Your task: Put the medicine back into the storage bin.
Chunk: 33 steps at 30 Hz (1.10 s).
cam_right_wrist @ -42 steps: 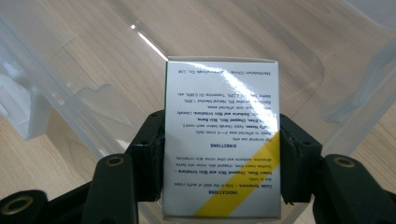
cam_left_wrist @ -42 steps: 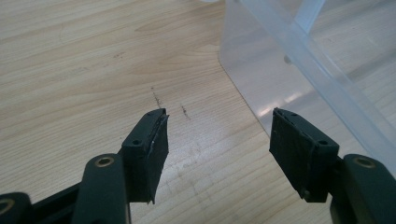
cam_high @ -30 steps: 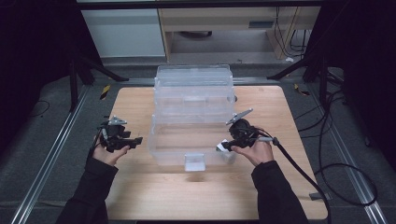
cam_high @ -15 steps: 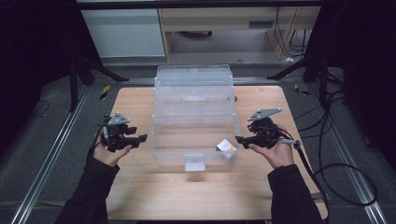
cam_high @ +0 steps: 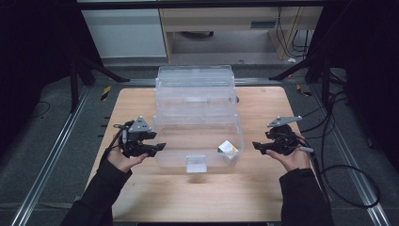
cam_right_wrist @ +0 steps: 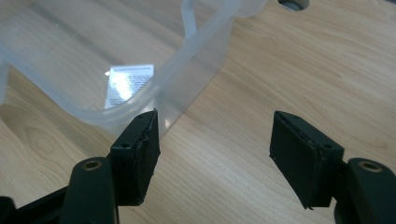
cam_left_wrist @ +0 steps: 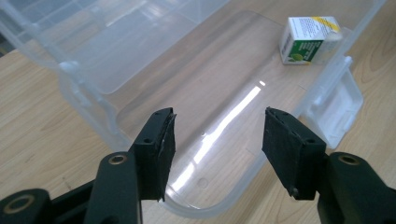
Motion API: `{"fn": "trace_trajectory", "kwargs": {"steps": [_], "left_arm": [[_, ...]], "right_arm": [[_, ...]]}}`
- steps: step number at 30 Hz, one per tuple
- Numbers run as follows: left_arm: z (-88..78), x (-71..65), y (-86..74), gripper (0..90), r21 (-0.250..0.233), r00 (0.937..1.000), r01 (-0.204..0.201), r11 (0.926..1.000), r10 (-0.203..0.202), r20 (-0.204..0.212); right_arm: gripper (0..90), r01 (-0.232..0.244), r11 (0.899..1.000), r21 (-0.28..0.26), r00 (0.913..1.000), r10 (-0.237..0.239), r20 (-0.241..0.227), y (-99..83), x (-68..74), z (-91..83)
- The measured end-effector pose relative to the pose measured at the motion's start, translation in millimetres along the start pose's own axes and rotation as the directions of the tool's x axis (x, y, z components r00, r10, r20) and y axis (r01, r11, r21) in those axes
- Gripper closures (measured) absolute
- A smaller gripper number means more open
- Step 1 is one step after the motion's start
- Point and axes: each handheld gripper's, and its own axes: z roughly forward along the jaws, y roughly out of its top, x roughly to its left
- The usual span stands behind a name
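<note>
Our left gripper and right gripper flank the clear plastic storage box on the wooden bench, both spread and empty, the right's jaws having just opened further. The small white-and-green carton lies inside its near corner, print unreadable; next, we judge, closing the lid

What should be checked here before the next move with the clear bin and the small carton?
1. Small carton lies inside the clear bin: ok.
2. Left gripper open, nothing between its jaws: ok.
3. Right gripper open and empty, off the bin's side: ok.
4. Bin lid stands open behind the bin: ok.
5. Front latch hangs free: ok.
6. Carton upright: cannot tell.
</note>
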Motion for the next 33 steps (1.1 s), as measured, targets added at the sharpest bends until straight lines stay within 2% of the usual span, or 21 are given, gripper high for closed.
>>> {"fn": "trace_trajectory", "kwargs": {"steps": [3,4,11,16,18,20,23,24,25,26,27,28,30,33], "left_arm": [[3.6,-3.2,1.8,43.2,0.015,0.9998,-0.018,0.9997,0.018,0.011],[6.7,-6.0,4.0,43.2,0.026,0.9990,-0.038,0.9989,0.038,0.023],[13.6,-14.9,11.6,43.1,0.038,0.9959,-0.074,0.9966,0.072,0.056],[18.7,-21.5,17.6,43.0,0.048,0.9920,-0.104,0.9935,0.100,0.077],[23.5,-25.2,20.3,42.7,0.055,0.9882,-0.126,0.9905,0.121,0.094],[25.4,-26.5,21.0,42.7,0.060,0.9871,-0.133,0.9892,0.127,0.097],[31.7,-29.9,23.8,42.8,0.075,0.9822,-0.159,0.9845,0.150,0.114],[34.4,-31.4,25.5,42.8,0.078,0.9791,-0.171,0.9822,0.160,0.125],[35.5,-32.1,26.9,43.0,0.084,0.9768,-0.182,0.9797,0.170,0.130],[39.0,-34.4,30.4,43.1,0.090,0.9701,-0.206,0.9744,0.192,0.149],[39.0,-34.4,30.4,43.1,0.090,0.9701,-0.206,0.9744,0.192,0.149],[40.9,-35.1,31.7,43.1,0.086,0.9673,-0.212,0.9735,0.196,0.161],[45.5,-35.5,33.5,43.2,0.096,0.9606,-0.224,0.9700,0.203,0.190],[53.0,-37.0,34.6,43.3,0.120,0.9559,-0.239,0.9635,0.212,0.203]], "right_arm": [[33.2,-0.001,1.000,0.011,1.0000,0.001,0.006,-3.0,-2.3,3.8],[33.0,-0.001,1.000,0.024,1.0000,0.000,0.007,-5.1,-3.7,6.6],[33.0,-0.012,0.999,0.040,0.9998,0.011,0.015,-13.1,-8.7,10.4],[34.3,-0.011,0.998,0.058,0.9997,0.010,0.023,-21.1,-12.3,14.2],[35.9,-0.017,0.996,0.086,0.9991,0.013,0.039,-27.1,-14.4,17.9],[35.9,-0.022,0.995,0.095,0.9990,0.018,0.040,-29.3,-15.0,18.6],[36.7,-0.029,0.993,0.117,0.9989,0.024,0.040,-36.1,-16.9,19.9],[40.8,-0.028,0.993,0.119,0.9991,0.023,0.037,-37.4,-17.0,20.0],[40.5,-0.025,0.991,0.134,0.9995,0.023,0.020,-39.6,-17.1,20.7],[40.6,-0.017,0.990,0.141,0.9998,0.015,0.016,-42.6,-16.6,22.0],[40.6,-0.017,0.990,0.141,0.9998,0.015,0.016,-42.6,-16.6,22.0],[40.3,-0.009,0.989,0.151,0.9998,0.007,0.018,-45.1,-16.5,23.5],[40.9,-0.007,0.989,0.148,0.9998,0.004,0.022,-45.8,-16.7,23.2],[42.5,0.008,0.992,0.124,0.9995,-0.012,0.029,-46.2,-17.2,20.0]]}}
